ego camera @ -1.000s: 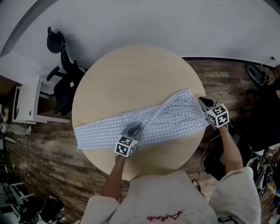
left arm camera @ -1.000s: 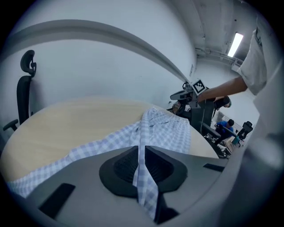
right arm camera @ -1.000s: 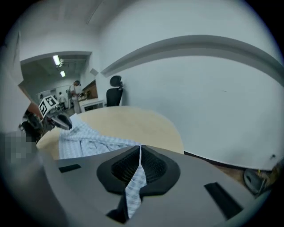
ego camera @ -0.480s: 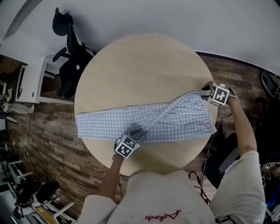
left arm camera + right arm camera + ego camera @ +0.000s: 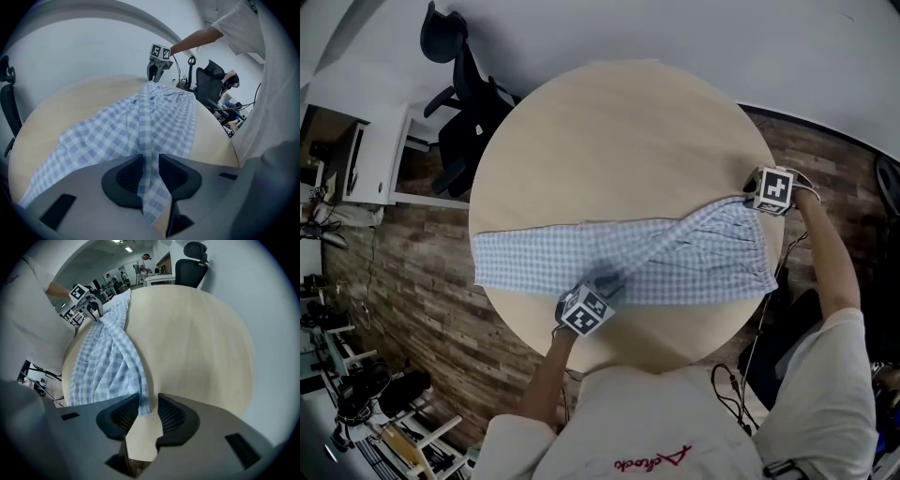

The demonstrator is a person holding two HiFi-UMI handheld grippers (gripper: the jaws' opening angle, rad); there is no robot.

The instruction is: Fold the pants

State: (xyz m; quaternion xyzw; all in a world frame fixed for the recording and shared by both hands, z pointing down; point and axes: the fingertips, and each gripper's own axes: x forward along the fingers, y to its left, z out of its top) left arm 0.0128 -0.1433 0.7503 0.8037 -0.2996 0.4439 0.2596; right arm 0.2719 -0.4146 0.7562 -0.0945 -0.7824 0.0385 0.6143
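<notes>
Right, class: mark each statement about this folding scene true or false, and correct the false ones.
1. The blue-and-white checked pants lie across a round light wooden table. True.
2. The left gripper is empty. False: it is shut on a ridge of the pants' cloth.
3. The right gripper clamps the cloth tight. False: its jaws stand apart, having just been closing a little, with a corner of the pants between them, not pinched.
4. A black office chair stands beside the table. True.
</notes>
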